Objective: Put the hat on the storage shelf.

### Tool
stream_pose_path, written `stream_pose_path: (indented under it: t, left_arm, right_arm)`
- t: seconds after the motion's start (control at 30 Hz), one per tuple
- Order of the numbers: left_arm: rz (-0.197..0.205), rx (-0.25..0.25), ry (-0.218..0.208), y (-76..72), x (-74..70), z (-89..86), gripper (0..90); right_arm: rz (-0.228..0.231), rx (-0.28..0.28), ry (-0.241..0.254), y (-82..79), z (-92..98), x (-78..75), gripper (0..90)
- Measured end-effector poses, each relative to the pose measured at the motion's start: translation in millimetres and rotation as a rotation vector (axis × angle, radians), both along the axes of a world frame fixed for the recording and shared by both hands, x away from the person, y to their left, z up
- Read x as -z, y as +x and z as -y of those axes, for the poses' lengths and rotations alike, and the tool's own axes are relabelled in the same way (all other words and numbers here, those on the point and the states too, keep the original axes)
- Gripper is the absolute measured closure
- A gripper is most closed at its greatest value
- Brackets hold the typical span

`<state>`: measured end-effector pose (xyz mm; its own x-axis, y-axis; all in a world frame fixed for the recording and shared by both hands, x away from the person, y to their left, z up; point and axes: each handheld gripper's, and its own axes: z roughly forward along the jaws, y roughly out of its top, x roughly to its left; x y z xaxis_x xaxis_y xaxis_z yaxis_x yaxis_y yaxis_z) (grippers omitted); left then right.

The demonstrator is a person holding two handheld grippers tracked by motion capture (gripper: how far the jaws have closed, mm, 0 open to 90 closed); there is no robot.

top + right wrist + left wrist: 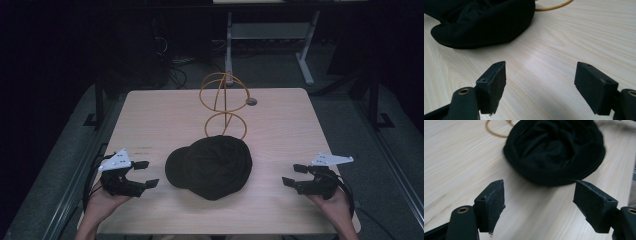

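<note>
A dark, soft cap (210, 166) lies crown-up at the table's centre, brim toward nine o'clock, its cloth creased and slumped.

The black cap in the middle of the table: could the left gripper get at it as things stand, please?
Probably yes. The left gripper is open and points toward the black cap, with bare table between them. The wire stand is behind the cap, out of the way.

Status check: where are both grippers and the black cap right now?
Left gripper open, left of cap. Right gripper open, right of cap. Black cap flat on table, untouched. Yellow wire stand behind cap; path clear.
</note>
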<state>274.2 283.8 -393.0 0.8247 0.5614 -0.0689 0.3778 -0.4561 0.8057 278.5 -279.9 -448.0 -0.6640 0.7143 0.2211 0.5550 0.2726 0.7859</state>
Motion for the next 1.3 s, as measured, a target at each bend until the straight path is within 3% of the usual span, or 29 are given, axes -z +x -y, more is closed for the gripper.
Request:
stream_pose_path:
  t: [0.27, 0.77, 1.3]
  left_arm:
    - [-0.007, 0.086, 0.01, 3.9, -4.9, 32.7, 24.4]
    - [-0.004, 0.193, 0.031, 8.5, -18.2, 85.6, 25.9]
    - [-0.034, 0.31, 0.1, 9.8, -18.2, 146.1, 30.5]
  right_arm:
    - [0.011, 0.005, 0.005, -1.0, -1.0, -2.4, 24.3]
    - [0.011, -0.007, 0.001, -1.3, -1.5, -3.5, 24.0]
    - [0.015, -0.012, -0.001, -1.7, -1.9, -4.1, 23.5]
